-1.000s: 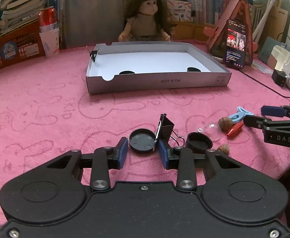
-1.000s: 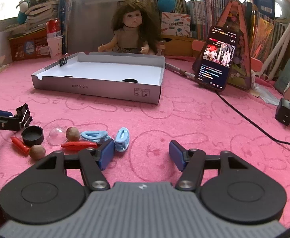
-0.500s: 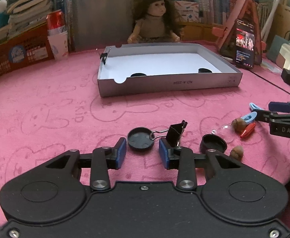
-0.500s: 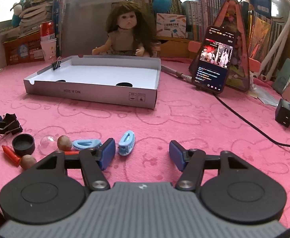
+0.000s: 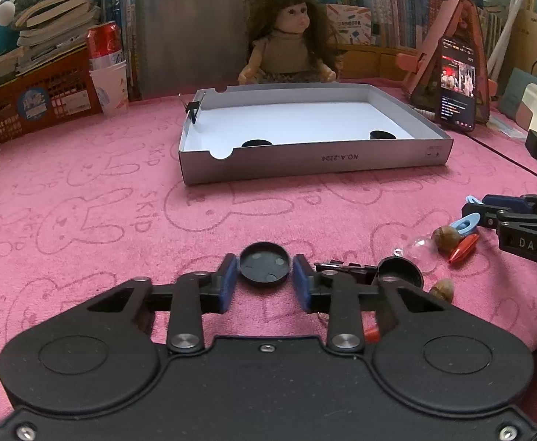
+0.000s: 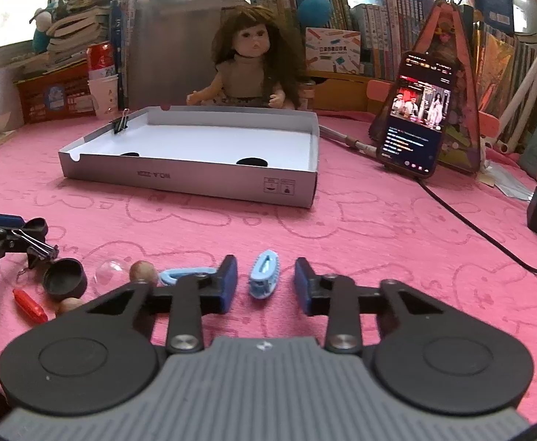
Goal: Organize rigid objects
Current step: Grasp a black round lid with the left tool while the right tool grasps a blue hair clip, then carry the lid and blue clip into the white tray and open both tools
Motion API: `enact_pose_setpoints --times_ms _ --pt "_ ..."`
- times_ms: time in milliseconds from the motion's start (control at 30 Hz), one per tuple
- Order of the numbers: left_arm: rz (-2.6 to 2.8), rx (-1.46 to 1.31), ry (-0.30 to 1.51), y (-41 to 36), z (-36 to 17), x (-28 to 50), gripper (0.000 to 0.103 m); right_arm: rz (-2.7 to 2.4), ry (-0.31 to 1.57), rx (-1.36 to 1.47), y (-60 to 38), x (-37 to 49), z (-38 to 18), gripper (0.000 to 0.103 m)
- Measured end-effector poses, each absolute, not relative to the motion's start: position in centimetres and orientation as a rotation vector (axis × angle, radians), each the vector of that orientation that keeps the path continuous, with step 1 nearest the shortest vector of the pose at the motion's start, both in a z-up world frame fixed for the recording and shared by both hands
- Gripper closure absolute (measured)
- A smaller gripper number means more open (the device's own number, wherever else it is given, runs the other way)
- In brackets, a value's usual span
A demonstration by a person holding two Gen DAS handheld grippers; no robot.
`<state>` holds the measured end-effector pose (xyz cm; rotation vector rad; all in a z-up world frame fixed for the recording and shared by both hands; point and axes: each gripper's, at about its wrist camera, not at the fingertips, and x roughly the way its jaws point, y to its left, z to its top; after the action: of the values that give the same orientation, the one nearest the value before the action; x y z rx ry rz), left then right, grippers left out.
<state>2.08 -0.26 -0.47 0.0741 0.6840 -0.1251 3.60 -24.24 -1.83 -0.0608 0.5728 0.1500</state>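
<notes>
Pink cloth covers the table [image 5: 84,191], and the grey box [image 5: 316,161] on it serves as the landmark for everything else. By the look of it the sorting is only partly done. Inside the box lie two black lids, one [image 5: 256,143] by the near wall at its notched end and one [image 5: 380,134] towards the other end, and a binder clip [image 6: 120,124] is clamped on a side wall.

Everything else is still out on the cloth, in front of the box and well apart from it. The left gripper [image 5: 265,279] has its pads at the sides of a third lid [image 5: 264,264], apparently gripping it; the lid has not yet left the cloth. Just beside that lie a second clip [image 6: 35,246], a black cap [image 6: 65,278], a clear dome [image 6: 111,270], two nuts [image 6: 143,271], and a red piece [image 6: 30,305].

The right gripper [image 6: 265,281] is closing around a blue hair clip [image 6: 264,275], which lies between its pads; a gap shows on either side, so they are not yet touching it. Another blue hair clip [image 6: 183,275] lies beside it, partly hidden by the gripper.

So three items are in, and about nine remain, two of them now in hand.
</notes>
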Motion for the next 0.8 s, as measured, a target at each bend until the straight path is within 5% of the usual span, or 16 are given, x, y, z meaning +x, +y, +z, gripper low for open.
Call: enact_pose_setpoints --times_ms 100,800 --pt "-0.123 0.062 0.685 -0.2 -0.4 2.2 0.074 0.154 0.576 -0.055 -24.2 3.7 -1.7 0.083" --pt "-0.124 0.043 0.621 -0.2 2.1 3.5 0.074 0.152 0.560 -0.020 -24.9 4.6 -0.1 0.083"
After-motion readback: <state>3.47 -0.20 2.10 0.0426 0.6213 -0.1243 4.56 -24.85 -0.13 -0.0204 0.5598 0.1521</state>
